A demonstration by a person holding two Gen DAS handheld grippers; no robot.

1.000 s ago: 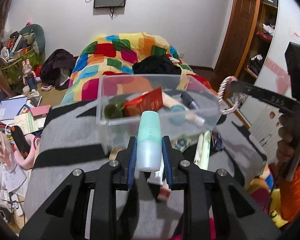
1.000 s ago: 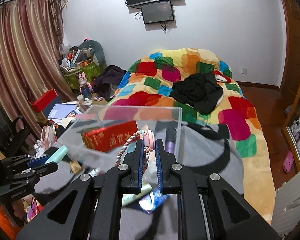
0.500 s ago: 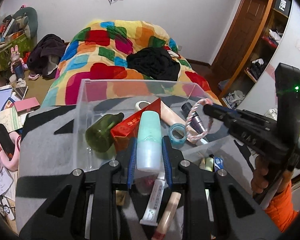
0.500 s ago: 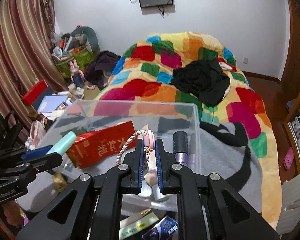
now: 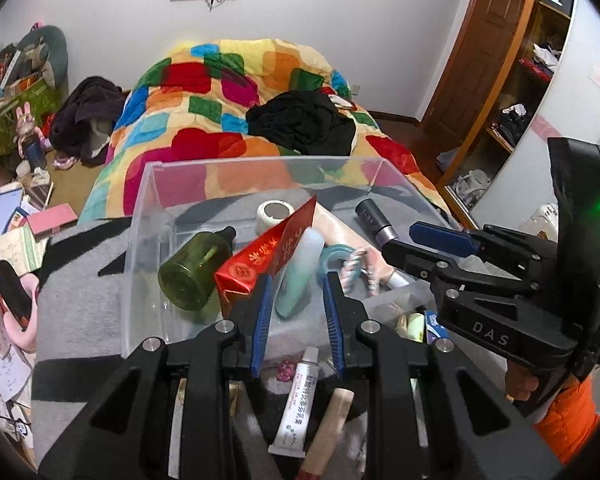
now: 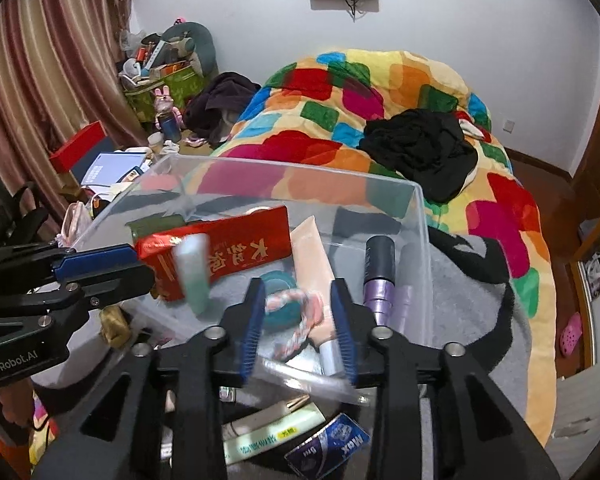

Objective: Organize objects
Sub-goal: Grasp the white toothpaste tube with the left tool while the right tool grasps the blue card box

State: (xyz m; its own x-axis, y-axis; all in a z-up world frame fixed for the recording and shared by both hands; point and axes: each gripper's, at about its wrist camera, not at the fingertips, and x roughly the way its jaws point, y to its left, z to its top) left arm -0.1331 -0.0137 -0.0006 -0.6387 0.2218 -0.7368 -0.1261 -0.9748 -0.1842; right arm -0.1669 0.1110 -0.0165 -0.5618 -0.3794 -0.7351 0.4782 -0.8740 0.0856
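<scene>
Both grippers hang over the near edge of the clear rectangular plastic bin (image 5: 148, 216), which sits on a grey and black blanket (image 5: 80, 300).

The left gripper (image 5: 296, 312) is released, its blue-padded jaws spread wide. The pale mint-green cylindrical bottle (image 5: 298, 276) lies free in the bin just ahead of and between those jaws, touching neither pad and leaning against the red rectangular carton with gold lettering (image 5: 268, 256). A dark green glass bottle (image 5: 194, 272) lies on its side to the left of the carton.

The right gripper (image 6: 298, 320) is also spread open. The pink-and-white twisted rope ring (image 6: 296, 316) appears blurred between its jaws, free of the pads, over a teal ring-shaped tape roll (image 6: 278, 280) and a peach-coloured tube (image 6: 312, 256). A purple and black spray bottle (image 6: 378, 276) lies to the right, inside the bin.
</scene>
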